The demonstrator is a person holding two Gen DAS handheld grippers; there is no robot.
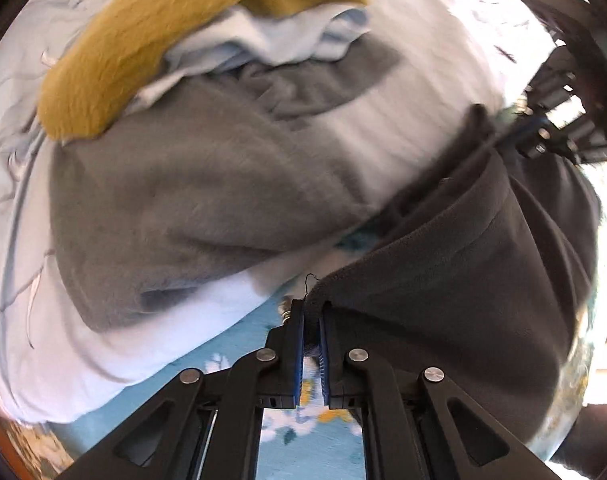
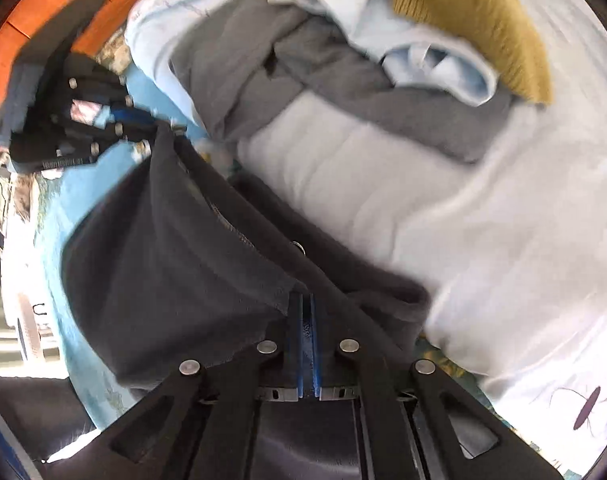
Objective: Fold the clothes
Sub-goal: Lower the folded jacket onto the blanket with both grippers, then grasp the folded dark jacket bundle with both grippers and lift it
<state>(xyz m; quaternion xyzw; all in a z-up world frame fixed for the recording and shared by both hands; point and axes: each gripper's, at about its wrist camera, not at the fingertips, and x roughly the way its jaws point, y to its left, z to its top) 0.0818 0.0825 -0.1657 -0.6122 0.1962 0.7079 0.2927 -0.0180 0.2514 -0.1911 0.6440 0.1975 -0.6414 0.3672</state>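
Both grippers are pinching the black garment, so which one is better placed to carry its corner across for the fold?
Probably the left gripper: it pinches the black garment right at a free corner. The right gripper grips further in, along an edge.

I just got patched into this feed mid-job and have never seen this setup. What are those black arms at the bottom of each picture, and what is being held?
No robot here: a person holds a two-finger tool in each hand, each with a fisheye camera looking along its fingers. One picture is from the left tool, the other from the right tool. Both are shut on edges of the same dark garment, stretched between them. Behind it, on a pale bedsheet, lie a grey sweater, a light blue shirt and a mustard knit, all unfolded.
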